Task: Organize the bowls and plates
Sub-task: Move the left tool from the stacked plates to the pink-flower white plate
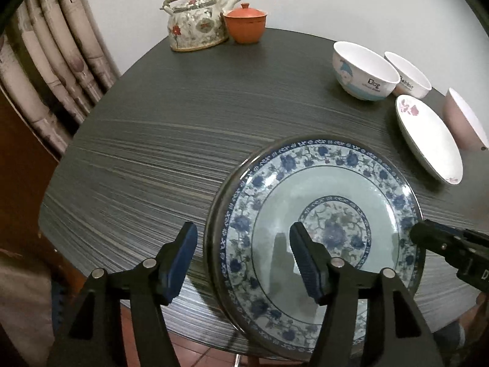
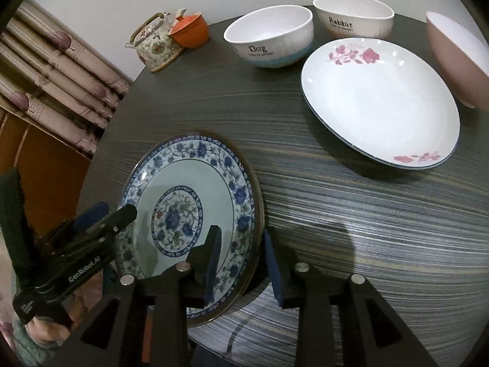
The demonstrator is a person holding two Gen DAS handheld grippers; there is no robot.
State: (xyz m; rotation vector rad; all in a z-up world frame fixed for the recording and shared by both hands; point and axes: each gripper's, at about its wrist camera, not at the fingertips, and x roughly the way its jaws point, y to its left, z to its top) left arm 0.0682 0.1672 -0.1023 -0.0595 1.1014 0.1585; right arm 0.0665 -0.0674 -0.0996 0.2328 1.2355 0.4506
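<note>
A: On the table (image 1: 183,116) edge, in the left view, the blue plate (image 1: 318,202) lies; left gripper (image 1: 244,260) stands open across its rim, gripping nothing.

B: Right view: right gripper (image 2: 241,263) straddles the rim, pads apart. Withdraw gently, I think.

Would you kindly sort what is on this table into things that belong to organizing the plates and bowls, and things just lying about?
Belongs to the job:
blue floral plate
pink-flowered white plate
Dog bowl
Rabbit bowl
pink bowl

Just lying about:
floral teapot
orange lidded cup
curtain
</note>
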